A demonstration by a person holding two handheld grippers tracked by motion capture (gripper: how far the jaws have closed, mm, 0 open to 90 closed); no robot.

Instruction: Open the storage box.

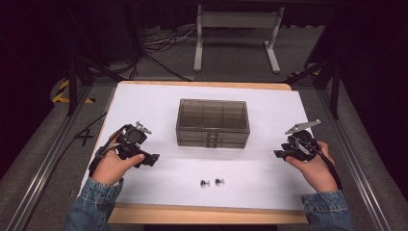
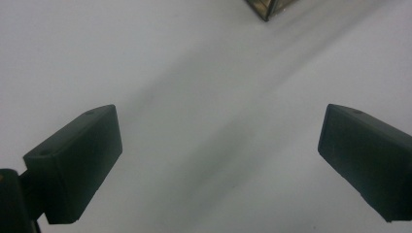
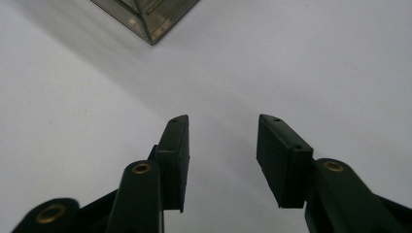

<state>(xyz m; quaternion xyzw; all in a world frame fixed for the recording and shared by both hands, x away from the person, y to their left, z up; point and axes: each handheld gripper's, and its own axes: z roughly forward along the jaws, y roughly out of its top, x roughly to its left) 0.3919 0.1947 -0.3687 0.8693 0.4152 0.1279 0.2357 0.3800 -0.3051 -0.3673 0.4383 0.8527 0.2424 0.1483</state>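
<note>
A smoky transparent drawer box [image 1: 212,123] stands in the middle of the white table top [image 1: 159,103]. Two small metal screws [image 1: 205,183] [image 1: 219,181] lie side by side near the front edge. My left gripper [image 1: 153,159] rests low at the left, held in a hand, its jaws wide apart with only bare table between them [image 2: 218,145]; a corner of the box [image 2: 265,7] shows at the top. My right gripper [image 1: 279,154] sits at the right, jaws open and empty [image 3: 222,145], a box corner [image 3: 145,19] beyond them.
The table has a wooden rim [image 1: 202,214] and metal rails [image 1: 43,163] on both sides. A white frame stand [image 1: 235,33] and cables [image 1: 159,43] lie on the grey floor behind. White surface lies between the box and each gripper.
</note>
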